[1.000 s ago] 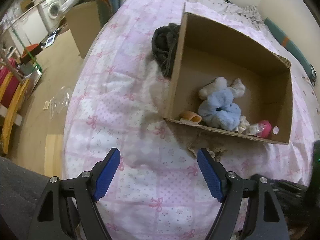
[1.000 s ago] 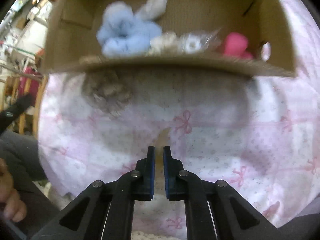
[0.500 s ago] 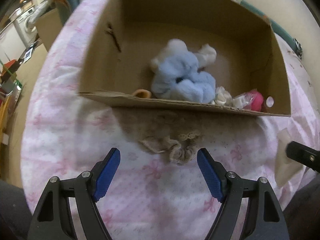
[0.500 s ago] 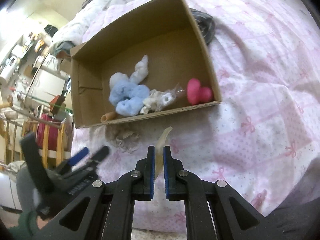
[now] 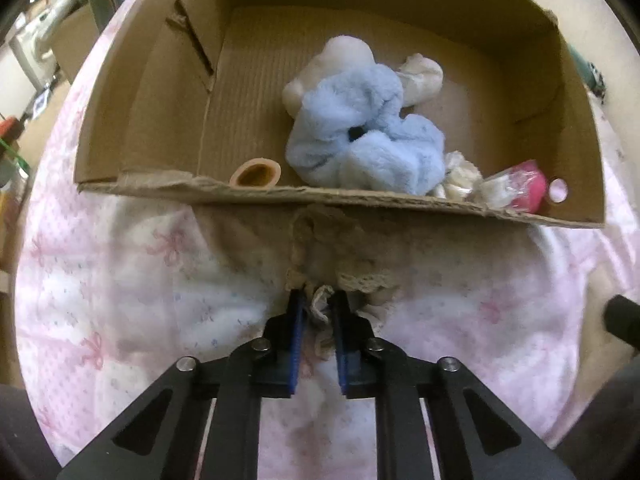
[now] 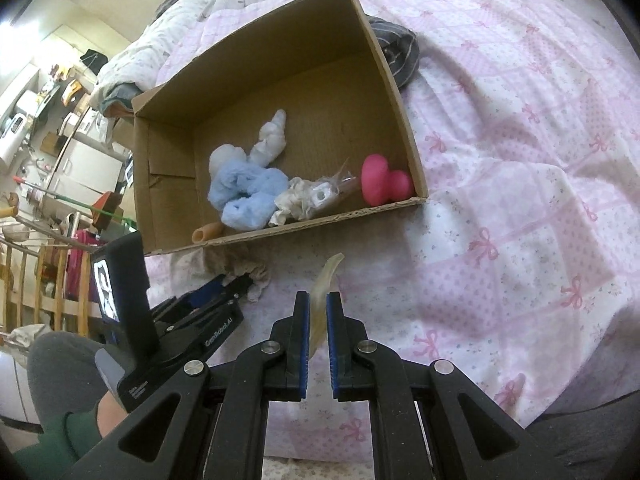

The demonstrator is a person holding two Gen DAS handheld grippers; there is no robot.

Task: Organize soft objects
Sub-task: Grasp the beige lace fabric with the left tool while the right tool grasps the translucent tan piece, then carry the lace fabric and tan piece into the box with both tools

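Observation:
An open cardboard box lies on a pink bow-patterned bedspread. Inside are a light blue fluffy scrunchie, a white soft toy, a crumpled cream cloth, a pink squishy and a tan tube. A beige lace scrunchie lies on the bed just in front of the box. My left gripper is shut on its near edge. My right gripper is shut on a thin translucent yellowish flat piece, held above the bed.
A dark striped garment lies behind the box. The bed's left edge drops to a cluttered floor with wooden rails and appliances. The person's knee is at lower left in the right wrist view.
My left gripper moved forward to the lace scrunchie and closed on it from wide open. My right gripper stayed shut on the yellowish piece, its view shifting only slightly.

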